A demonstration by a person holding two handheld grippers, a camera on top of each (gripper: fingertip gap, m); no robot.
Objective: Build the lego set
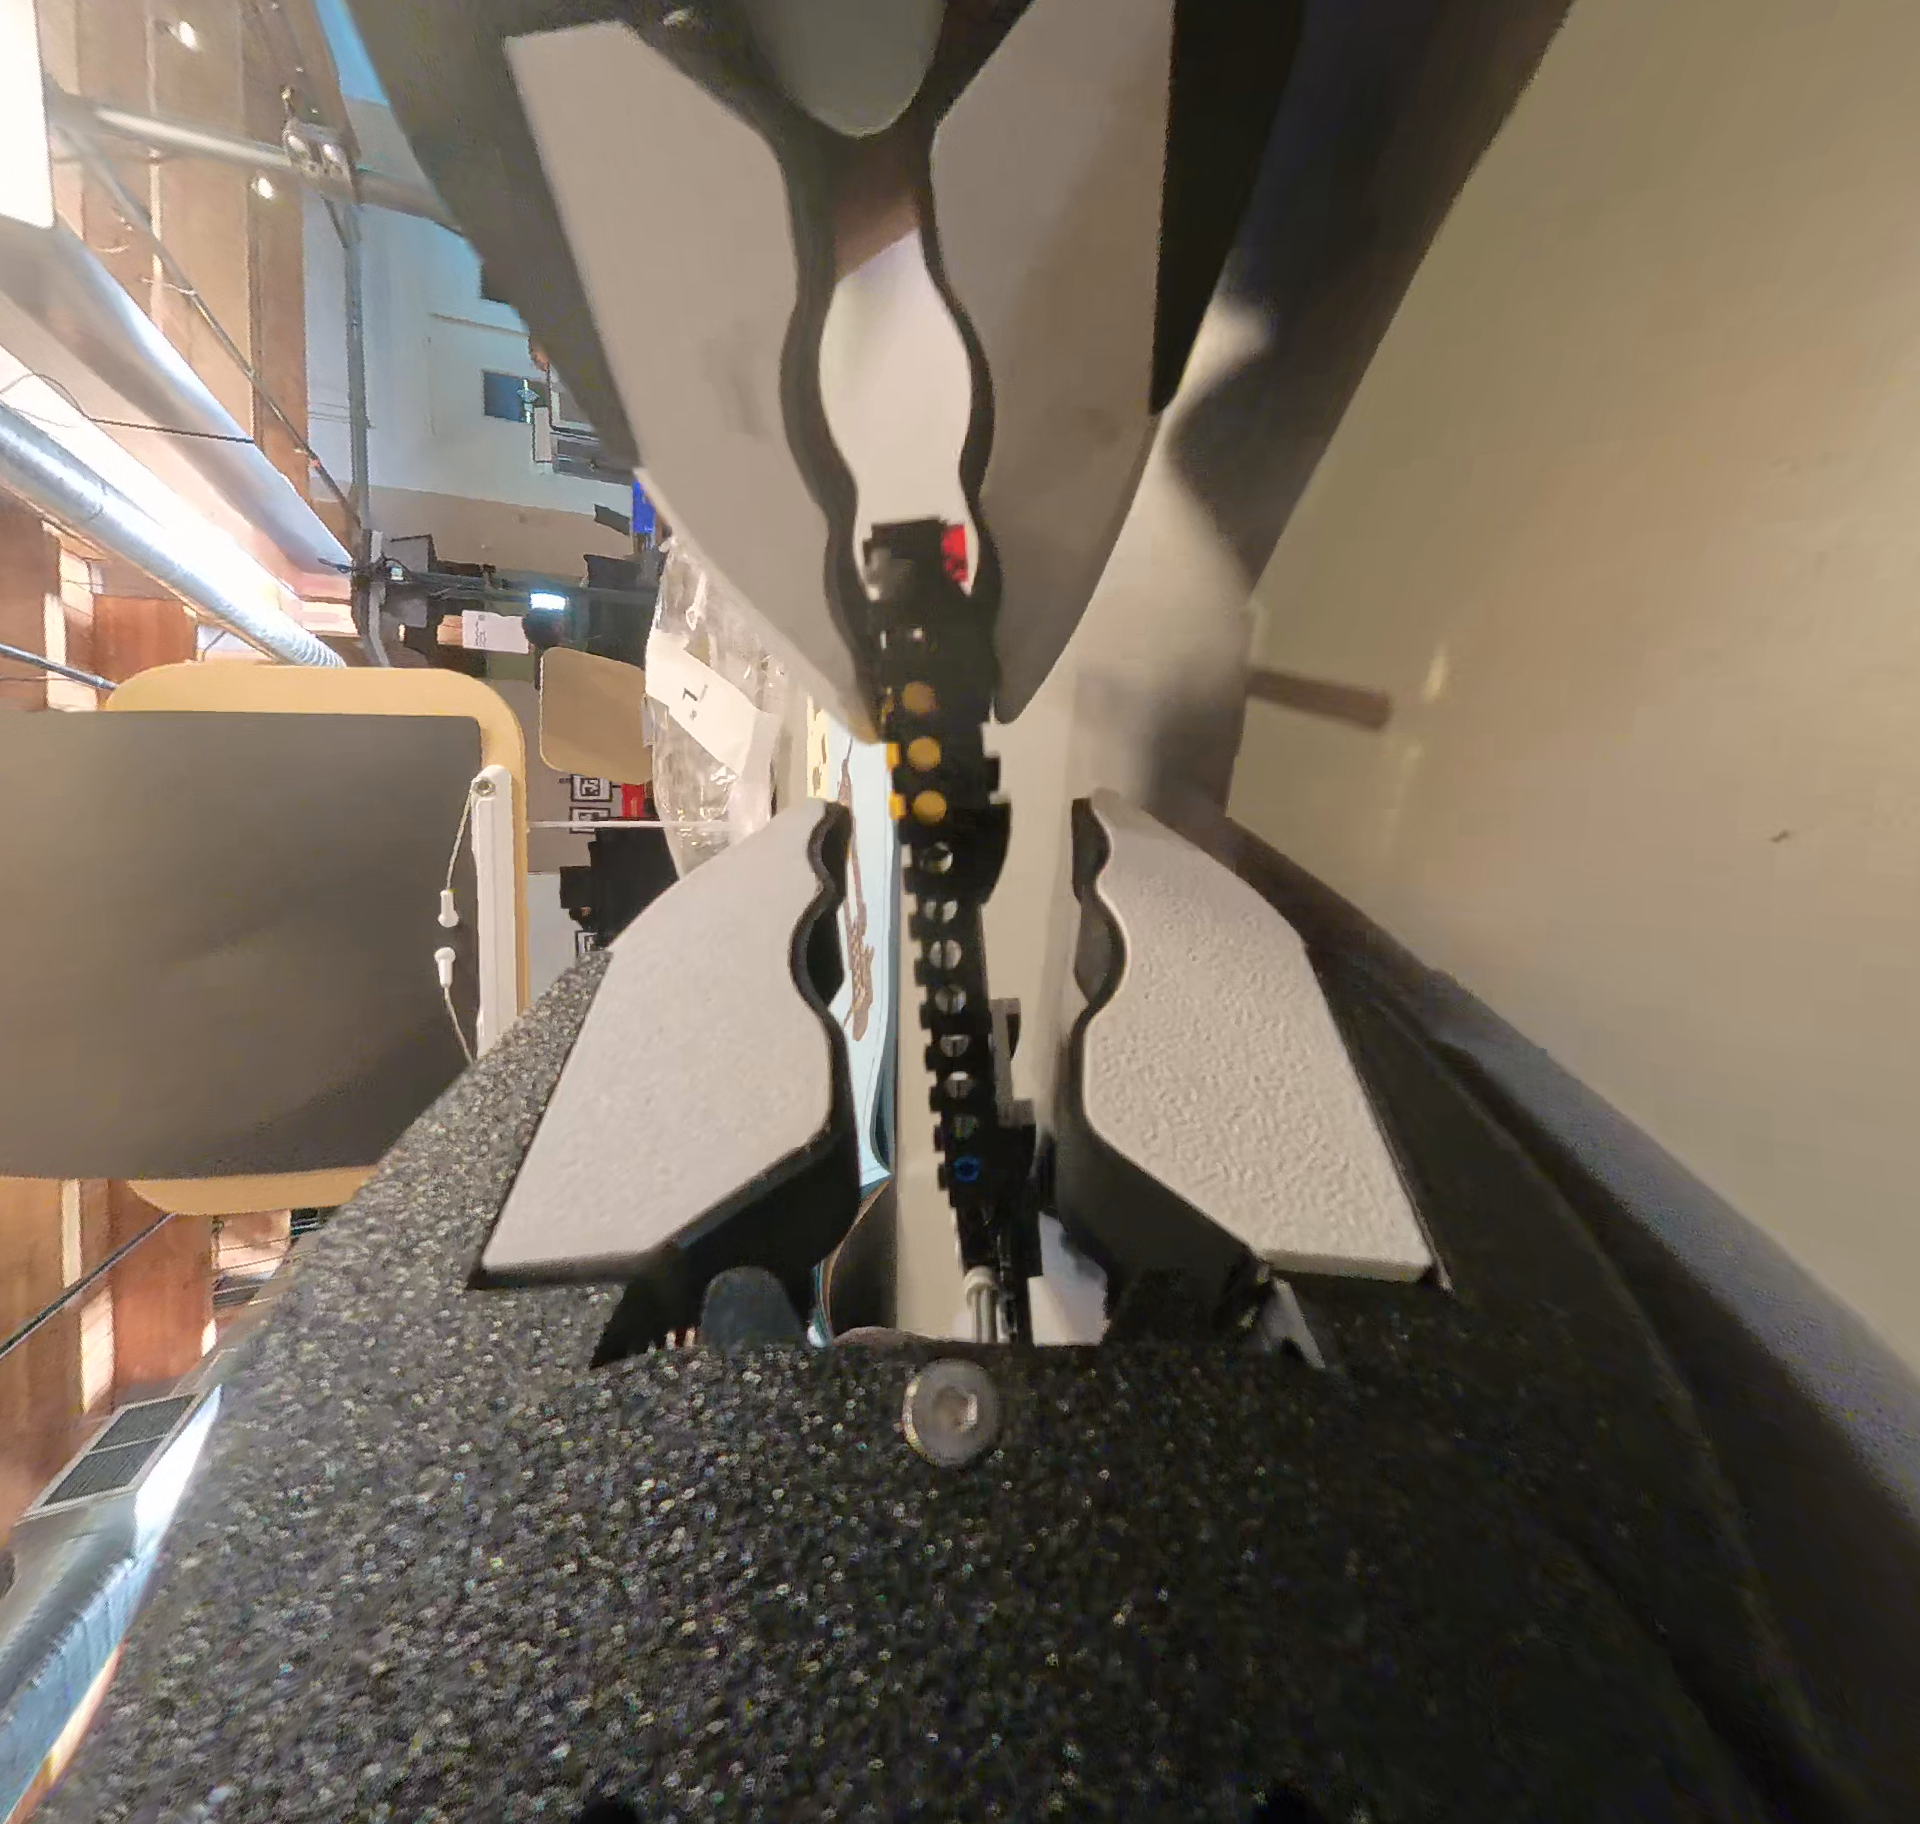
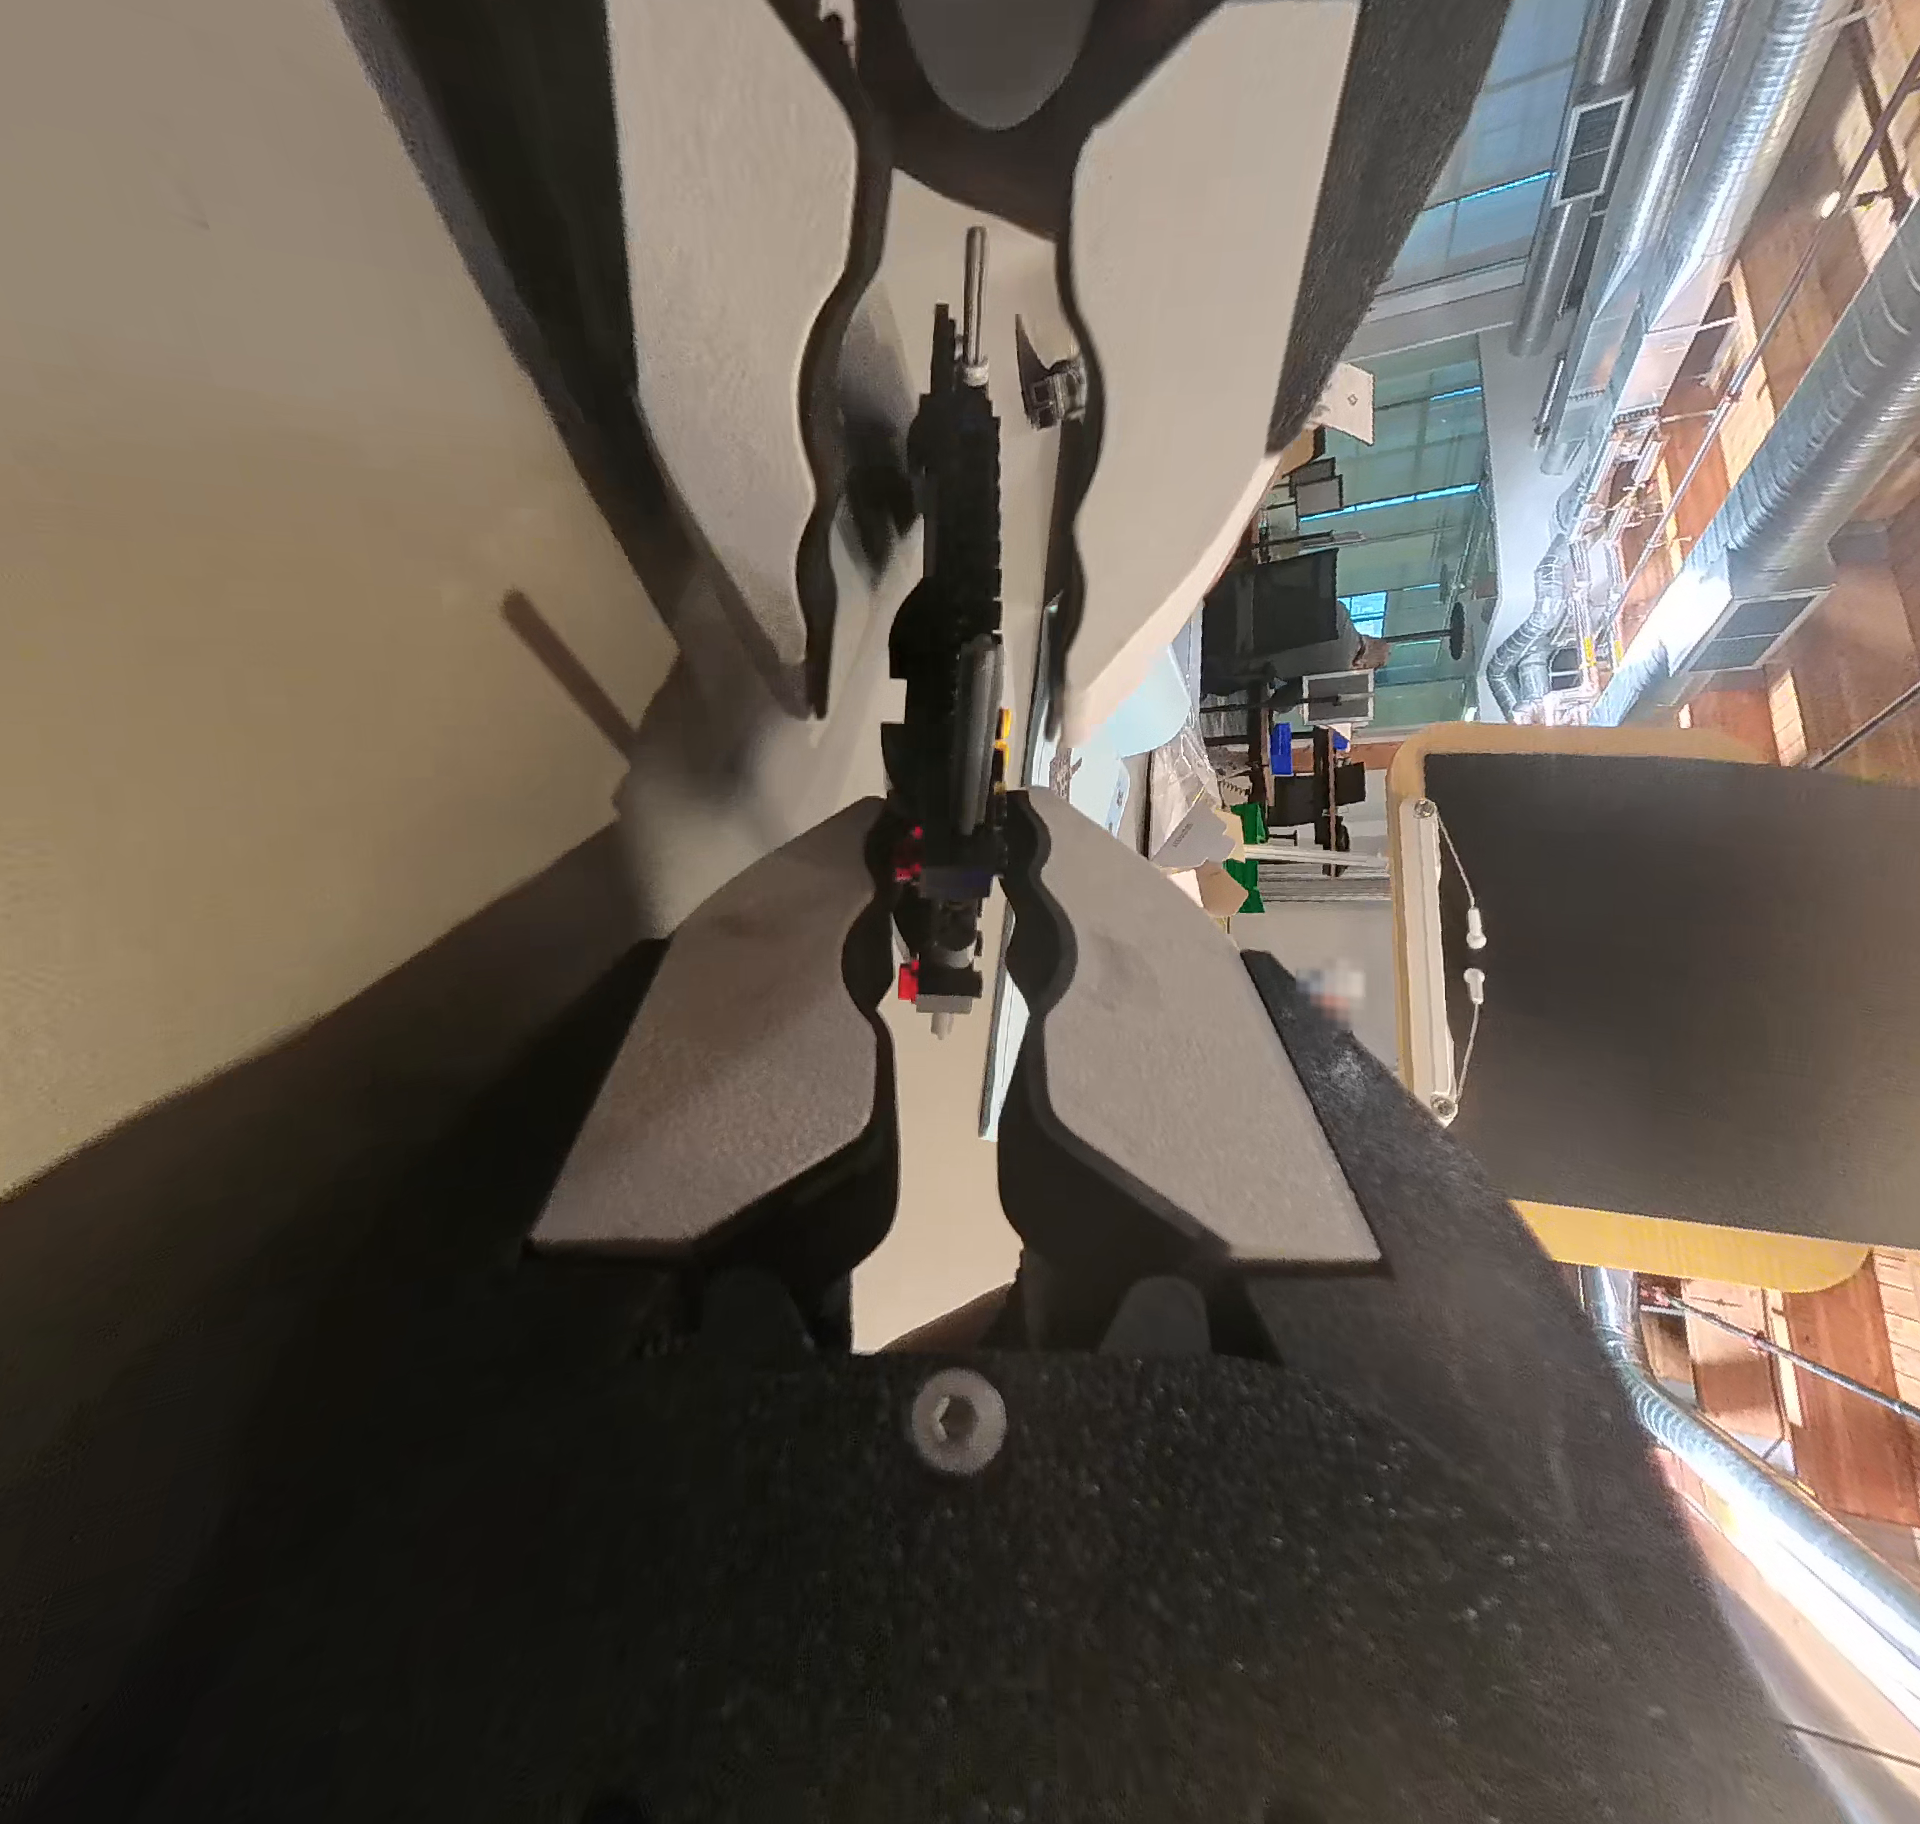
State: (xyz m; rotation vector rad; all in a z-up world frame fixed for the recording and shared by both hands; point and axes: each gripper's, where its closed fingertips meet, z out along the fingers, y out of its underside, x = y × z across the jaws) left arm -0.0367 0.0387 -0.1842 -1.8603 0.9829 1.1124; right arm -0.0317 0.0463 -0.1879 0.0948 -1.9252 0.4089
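Observation:
A long black brick-built beam (image 1: 940,943) with round holes, yellow pins and a red piece at one end hangs over the white table between my two grippers. My left gripper (image 1: 956,813) is open. Its pads (image 1: 821,901) stand clear of the beam on both sides, with table showing in the gaps. My right gripper (image 2: 951,818) is shut on the red-tipped end of the beam (image 2: 956,548), with both pads pressed on it. The left wrist view shows the right gripper (image 1: 935,704) from the far side, clamped on that same end. The right wrist view shows the left gripper (image 2: 935,714) open around the beam's far part.
A black board in a light wooden frame (image 1: 208,943) stands beside the table and also shows in the right wrist view (image 2: 1662,995). Clear plastic bags (image 1: 707,735) and a printed sheet (image 1: 868,943) lie nearby. A small grey part (image 2: 1055,387) lies on the table (image 1: 1558,424). Left and right tips are no more than a few centimetres apart.

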